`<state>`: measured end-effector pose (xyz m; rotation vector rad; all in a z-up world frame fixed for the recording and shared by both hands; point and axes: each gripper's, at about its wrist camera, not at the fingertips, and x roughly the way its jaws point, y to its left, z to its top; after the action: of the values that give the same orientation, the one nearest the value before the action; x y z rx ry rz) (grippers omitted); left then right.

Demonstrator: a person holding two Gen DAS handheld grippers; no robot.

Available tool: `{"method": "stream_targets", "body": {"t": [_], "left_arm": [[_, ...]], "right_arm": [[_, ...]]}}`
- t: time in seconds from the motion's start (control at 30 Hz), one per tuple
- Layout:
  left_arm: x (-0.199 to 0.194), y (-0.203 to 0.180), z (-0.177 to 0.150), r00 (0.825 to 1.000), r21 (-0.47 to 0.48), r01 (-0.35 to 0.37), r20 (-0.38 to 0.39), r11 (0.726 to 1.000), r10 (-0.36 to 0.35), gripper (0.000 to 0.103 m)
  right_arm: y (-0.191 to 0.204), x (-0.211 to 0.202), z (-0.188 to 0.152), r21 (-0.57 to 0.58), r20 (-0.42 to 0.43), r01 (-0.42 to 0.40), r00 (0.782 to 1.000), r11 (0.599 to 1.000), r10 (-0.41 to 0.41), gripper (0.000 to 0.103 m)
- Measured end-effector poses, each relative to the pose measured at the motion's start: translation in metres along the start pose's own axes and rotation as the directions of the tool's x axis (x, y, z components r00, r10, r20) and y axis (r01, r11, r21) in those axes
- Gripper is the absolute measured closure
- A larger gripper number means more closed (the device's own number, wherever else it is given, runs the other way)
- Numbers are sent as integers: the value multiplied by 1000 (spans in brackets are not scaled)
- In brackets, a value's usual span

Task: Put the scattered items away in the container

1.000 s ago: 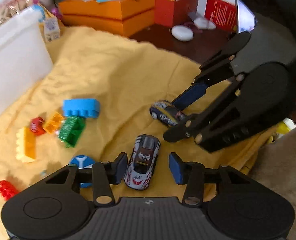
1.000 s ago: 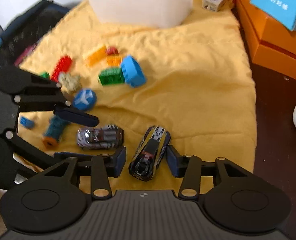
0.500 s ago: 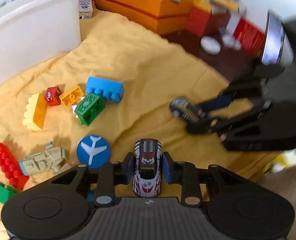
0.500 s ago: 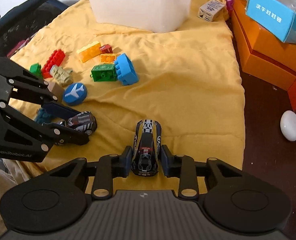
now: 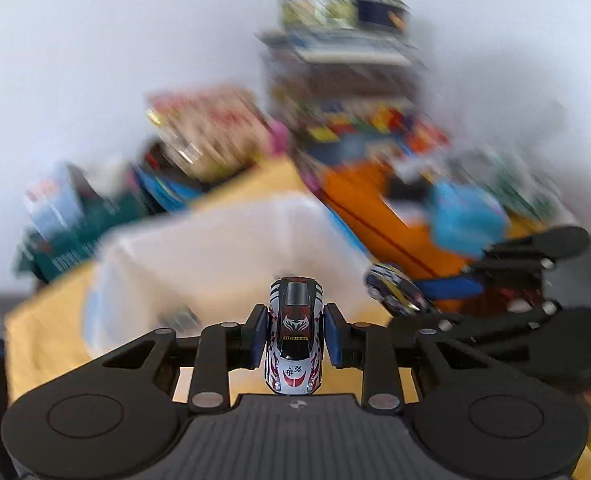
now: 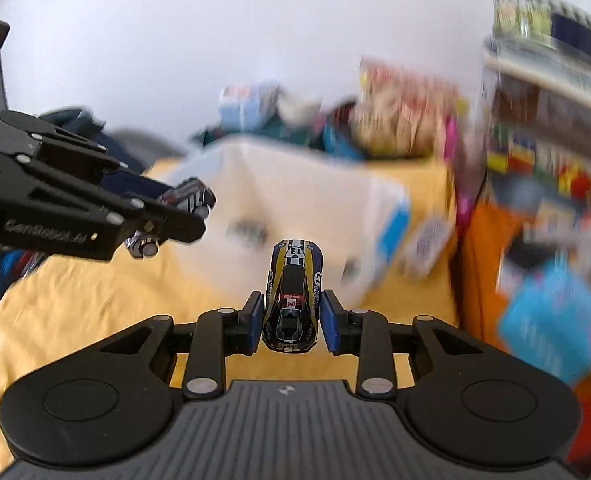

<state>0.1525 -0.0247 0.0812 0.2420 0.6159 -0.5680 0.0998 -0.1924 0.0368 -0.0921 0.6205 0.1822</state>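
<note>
Yellow cloth (image 6: 95,312) covers the surface under both grippers, with blurred clutter and a pale wall behind.

Nearest in the left wrist view, the left gripper (image 5: 294,338) has its fingers (image 5: 258,334) narrow, pressed on the flanks of a white car (image 5: 295,340) held nose forward, clear of the cloth. At 3 o'clock from it the right gripper (image 5: 427,300) carries a dark car (image 5: 391,286).

In the right wrist view that gripper's fingers are also narrow, clamping the dark car, marked 13, by its sides. The left gripper enters at 9 o'clock with the white car in its tips.

Beyond both cars, at 12 o'clock, stands a white bin (image 6: 303,184) on the cloth. Small dark shapes (image 6: 249,232) show blurred through its wall; what they are cannot be told. An orange box (image 6: 483,264) stands at 3 o'clock of the bin.
</note>
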Motion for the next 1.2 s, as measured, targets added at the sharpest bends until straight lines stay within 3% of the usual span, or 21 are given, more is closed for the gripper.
{"method": "stream_targets", "body": {"t": [0.13, 0.23, 0.3, 0.4, 0.47, 0.7, 0.8, 0.9, 1.0, 1.1, 1.2], "left_arm": [[34, 32, 26, 996, -65, -88, 5, 994, 89, 70], [66, 46, 22, 990, -112, -133, -65, 985, 126, 67], [65, 52, 12, 993, -177, -105, -81, 979, 91, 63], [37, 53, -18, 998, -238, -70, -26, 969, 65, 51], [20, 51, -39, 1000, -254, -17, -10, 967, 15, 47], [-17, 9, -126, 987, -167, -31, -163, 986, 4, 46], [-22, -13, -161, 965, -148, -42, -262, 988, 2, 46], [-31, -27, -185, 949, -169, -42, -314, 985, -14, 45], [-38, -34, -199, 940, -226, -35, -337, 973, -44, 43], [-45, -41, -204, 941, -233, -57, -337, 971, -25, 43], [-52, -47, -200, 944, -244, -68, -328, 967, -17, 43]], "right_arm": [[-9, 40, 30, 56, 7, 48, 999, 997, -49, 69], [-14, 70, 32, 80, -29, 61, 998, 995, -59, 65], [-17, 61, 23, 126, -8, 30, 1000, 992, -29, 65], [-13, 29, 5, 124, 48, -21, 999, 992, 16, 64], [-10, 14, -9, 103, 41, -37, 999, 994, 33, 61], [6, -3, -86, 76, -186, -54, 980, 996, 67, 60], [16, -4, -119, 110, -271, -87, 956, 990, 114, 63], [27, -8, -138, 112, -310, -106, 941, 988, 136, 63], [32, -11, -138, 46, -278, -108, 954, 993, 116, 63], [44, -4, -132, -128, -212, -68, 976, 989, 40, 64], [53, 15, -135, -229, -206, -53, 978, 972, 5, 66]]}}
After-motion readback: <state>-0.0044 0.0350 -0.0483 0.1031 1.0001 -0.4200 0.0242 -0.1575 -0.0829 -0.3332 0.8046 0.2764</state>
